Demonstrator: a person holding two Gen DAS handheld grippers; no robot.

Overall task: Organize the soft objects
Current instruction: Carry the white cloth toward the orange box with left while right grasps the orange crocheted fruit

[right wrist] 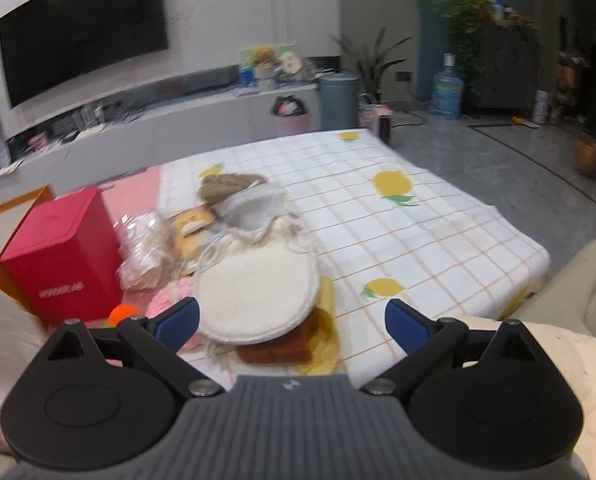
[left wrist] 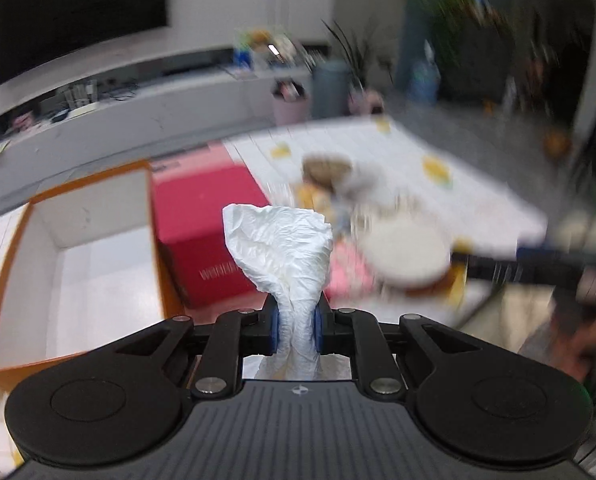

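White crumpled tissue pinched between left tongs — lifted, upright

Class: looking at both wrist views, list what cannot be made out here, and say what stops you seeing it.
- Left wrist view: the pile of soft things on the table is motion-blurred.
- Left wrist view: the white crumpled sheet's lower end is hidden behind the left gripper.
- Right wrist view: the orange box is mostly hidden by the red box.

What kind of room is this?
Probably a home living room: a large black wall-mounted television above a long white media console, leafy potted houseplants, and a lemon-print checked cloth covering the work surface.
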